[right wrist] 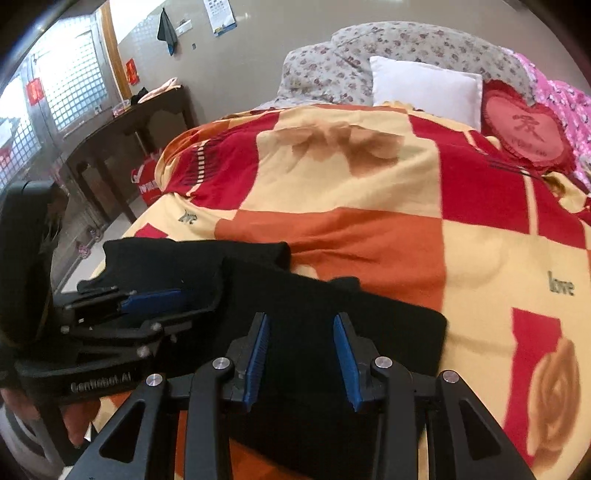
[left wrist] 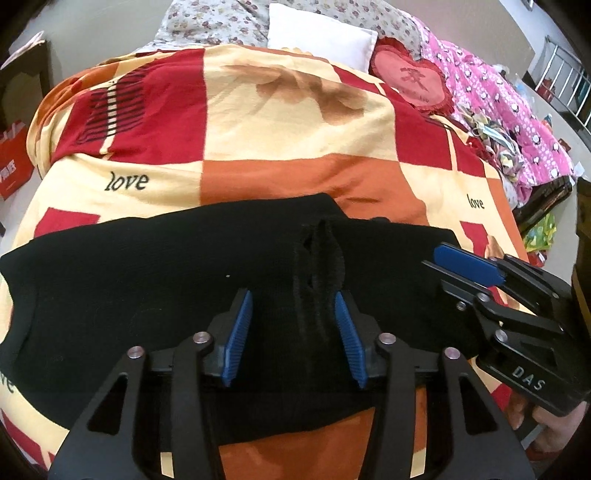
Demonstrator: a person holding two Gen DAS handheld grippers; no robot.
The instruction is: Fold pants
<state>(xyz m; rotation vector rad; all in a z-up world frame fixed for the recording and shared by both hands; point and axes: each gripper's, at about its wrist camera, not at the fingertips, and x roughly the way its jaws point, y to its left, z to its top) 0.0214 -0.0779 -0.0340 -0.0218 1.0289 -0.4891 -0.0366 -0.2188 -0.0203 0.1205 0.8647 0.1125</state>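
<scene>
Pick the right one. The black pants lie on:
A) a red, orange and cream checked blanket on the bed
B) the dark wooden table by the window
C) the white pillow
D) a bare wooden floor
A: the black pants are spread over the checked blanket, well short of the white pillow.

1. The left wrist view looks forward and downward along its own fingers, close above the black pants (left wrist: 155,280) on the bed blanket (left wrist: 280,122).
2. The right wrist view looks likewise, beside it.
3. Both share pants, blanket and white pillow (right wrist: 424,88).
</scene>
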